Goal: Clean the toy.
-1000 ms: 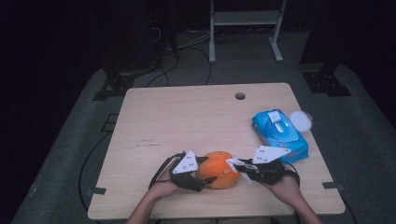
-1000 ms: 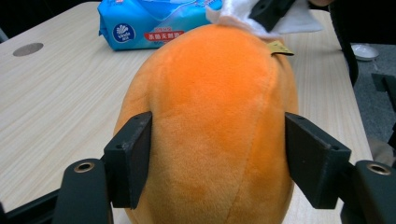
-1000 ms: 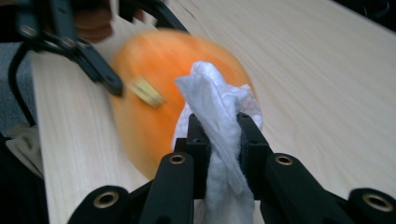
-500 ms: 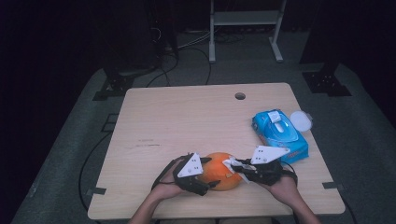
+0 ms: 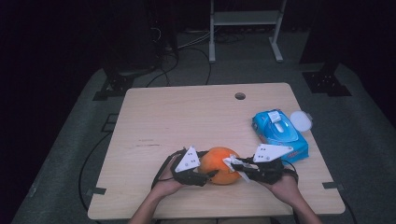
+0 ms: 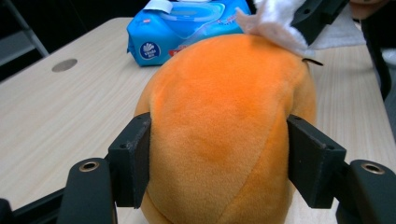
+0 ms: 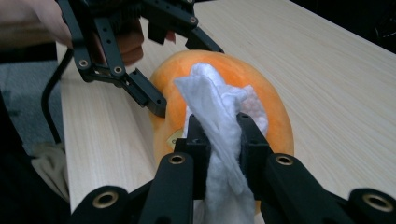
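An orange plush toy (image 5: pixel 223 164) lies near the table's front edge, between both hands. My left gripper (image 5: pixel 208 173) reaches it from the left. Its jaws have just been closing, and in the left gripper view the pads (image 6: pixel 133 161) press into the plush's (image 6: pixel 224 121) two flanks. From the right, my right gripper (image 5: pixel 238 169) is shut on a white wipe (image 7: pixel 210 98) and holds it against the top of the plush (image 7: pixel 275 107). The wipe (image 6: pixel 275 23) and a right jaw also appear at the top of the left gripper view.
A blue wipes pack (image 5: pixel 280 133) lies at the table's right, with a round white lid (image 5: pixel 300 120) beside it at the edge. A cable hole (image 5: pixel 240 95) sits at the back of the wooden table (image 5: pixel 187 116). Cables and stand legs cross the floor behind.
The left gripper shifted slightly at the plush's left side and now presses its flanks. The right gripper and its wipe stayed on the plush's top.
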`<state>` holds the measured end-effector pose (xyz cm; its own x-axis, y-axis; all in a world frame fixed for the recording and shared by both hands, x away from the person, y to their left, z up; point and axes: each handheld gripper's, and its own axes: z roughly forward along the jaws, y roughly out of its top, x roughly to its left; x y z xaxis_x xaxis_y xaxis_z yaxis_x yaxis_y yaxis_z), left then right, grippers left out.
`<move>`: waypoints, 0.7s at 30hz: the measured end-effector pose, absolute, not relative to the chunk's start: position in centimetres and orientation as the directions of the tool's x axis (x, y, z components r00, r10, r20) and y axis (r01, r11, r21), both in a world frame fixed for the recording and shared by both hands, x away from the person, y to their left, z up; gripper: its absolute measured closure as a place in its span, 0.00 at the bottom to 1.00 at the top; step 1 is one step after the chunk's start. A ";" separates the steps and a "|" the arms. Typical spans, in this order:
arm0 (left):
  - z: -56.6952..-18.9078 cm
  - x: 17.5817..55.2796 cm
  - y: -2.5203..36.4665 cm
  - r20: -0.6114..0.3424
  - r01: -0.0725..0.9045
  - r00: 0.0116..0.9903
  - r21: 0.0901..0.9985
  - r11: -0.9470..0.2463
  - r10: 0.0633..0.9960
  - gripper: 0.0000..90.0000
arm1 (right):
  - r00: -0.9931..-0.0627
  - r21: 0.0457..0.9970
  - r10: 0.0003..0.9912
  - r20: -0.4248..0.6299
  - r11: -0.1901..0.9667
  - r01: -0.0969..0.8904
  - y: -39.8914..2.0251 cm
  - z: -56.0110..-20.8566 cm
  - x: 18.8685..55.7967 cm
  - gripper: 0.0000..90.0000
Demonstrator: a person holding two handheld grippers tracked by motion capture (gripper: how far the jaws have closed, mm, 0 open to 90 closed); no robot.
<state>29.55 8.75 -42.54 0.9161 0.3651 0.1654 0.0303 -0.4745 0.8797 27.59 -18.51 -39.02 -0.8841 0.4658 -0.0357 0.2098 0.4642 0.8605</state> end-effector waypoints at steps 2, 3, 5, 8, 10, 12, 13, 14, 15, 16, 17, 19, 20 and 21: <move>-42.7 29.5 9.0 0.161 0.027 0.923 0.880 -0.475 0.350 0.35 | -0.884 0.847 0.464 -0.059 0.492 0.201 -18.4 -39.3 27.6 0.86; -42.8 29.5 9.1 0.154 0.030 0.926 0.880 -0.473 0.345 0.34 | -0.883 0.844 0.466 -0.056 0.494 0.207 -18.5 -39.5 27.8 0.86; -43.1 29.7 9.4 0.112 0.061 0.934 0.887 -0.459 0.340 0.30 | -0.881 0.846 0.472 -0.028 0.481 0.231 -18.9 -39.8 28.2 0.86; -43.4 30.4 9.6 0.023 0.167 0.922 0.877 -0.451 0.386 0.14 | -0.871 0.841 0.492 -0.008 0.474 0.260 -19.4 -40.5 28.6 0.86; -43.6 30.7 9.6 -0.015 0.201 0.921 0.874 -0.443 0.389 0.11 | -0.865 0.843 0.502 0.000 0.465 0.270 -19.6 -40.6 28.7 0.86; -43.6 30.6 9.6 0.004 0.183 0.921 0.878 -0.442 0.389 0.20 | -0.861 0.842 0.509 -0.017 0.472 0.262 -19.6 -40.4 28.7 0.86; -43.5 30.5 9.6 0.020 0.172 0.918 0.881 -0.441 0.396 0.26 | -0.861 0.843 0.507 -0.031 0.476 0.250 -19.5 -40.2 28.6 0.86; -43.4 30.4 9.6 0.022 0.165 0.920 0.884 -0.437 0.391 0.29 | -0.862 0.845 0.505 -0.041 0.477 0.240 -19.3 -39.9 28.3 0.86; -43.3 30.3 9.6 0.026 0.156 0.923 0.887 -0.435 0.384 0.31 | -0.870 0.852 0.490 -0.057 0.479 0.214 -18.9 -39.5 28.0 0.86; -43.2 30.1 9.5 0.045 0.136 0.925 0.888 -0.440 0.377 0.32 | -0.877 0.855 0.477 -0.059 0.478 0.203 -18.6 -39.2 27.7 0.86; -43.1 30.0 9.3 0.059 0.123 0.927 0.887 -0.446 0.372 0.34 | -0.884 0.856 0.462 -0.072 0.483 0.183 -18.1 -38.8 27.4 0.86; -42.6 29.5 9.2 0.092 0.089 0.929 0.886 -0.456 0.359 0.36 | -0.890 0.849 0.439 -0.122 0.511 0.136 -17.0 -38.3 26.7 0.86; -42.2 29.3 9.3 0.106 0.073 0.928 0.888 -0.454 0.356 0.36 | -0.890 0.841 0.432 -0.147 0.528 0.117 -16.7 -38.2 26.5 0.86; -42.0 29.3 9.4 0.101 0.075 0.928 0.892 -0.445 0.358 0.36 | -0.887 0.835 0.430 -0.169 0.540 0.103 -16.6 -38.1 26.4 0.86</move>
<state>29.28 9.39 -42.03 0.9283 0.3579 0.1009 0.0746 -0.4449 0.8925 26.44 -16.55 -38.06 -0.8868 0.4303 -0.1686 0.1035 0.5403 0.8351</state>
